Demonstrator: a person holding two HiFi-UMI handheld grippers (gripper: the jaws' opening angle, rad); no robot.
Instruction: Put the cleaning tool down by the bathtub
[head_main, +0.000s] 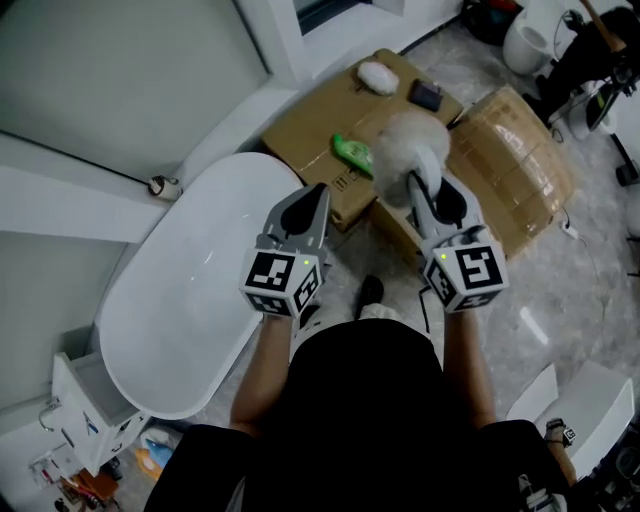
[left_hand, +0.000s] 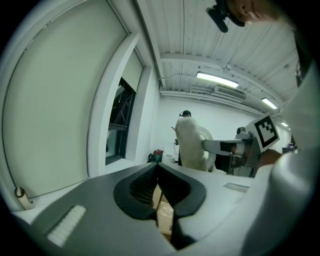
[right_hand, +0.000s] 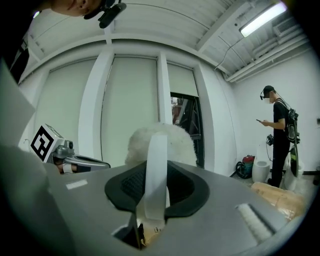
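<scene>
The cleaning tool is a fluffy white brush head (head_main: 408, 148) on a flat white handle (right_hand: 155, 172). My right gripper (head_main: 432, 192) is shut on that handle, and the head sticks out past the jaws above the cardboard boxes. In the right gripper view the fluffy head (right_hand: 175, 142) rises behind the jaws. The white oval bathtub (head_main: 150, 330) lies to the left, below my left gripper (head_main: 317, 192), which is shut with nothing in it. The left gripper view shows the tool (left_hand: 192, 145) to its right, held by the right gripper (left_hand: 235, 146).
Two cardboard boxes (head_main: 310, 125) (head_main: 525, 165) lie ahead, with a green object (head_main: 352, 152), a white fluffy thing (head_main: 378, 76) and a dark item (head_main: 427, 95) on them. White ceramic ware (head_main: 528, 42) stands far right. A person (right_hand: 277, 135) stands across the room. A small cabinet (head_main: 90, 400) sits by the tub.
</scene>
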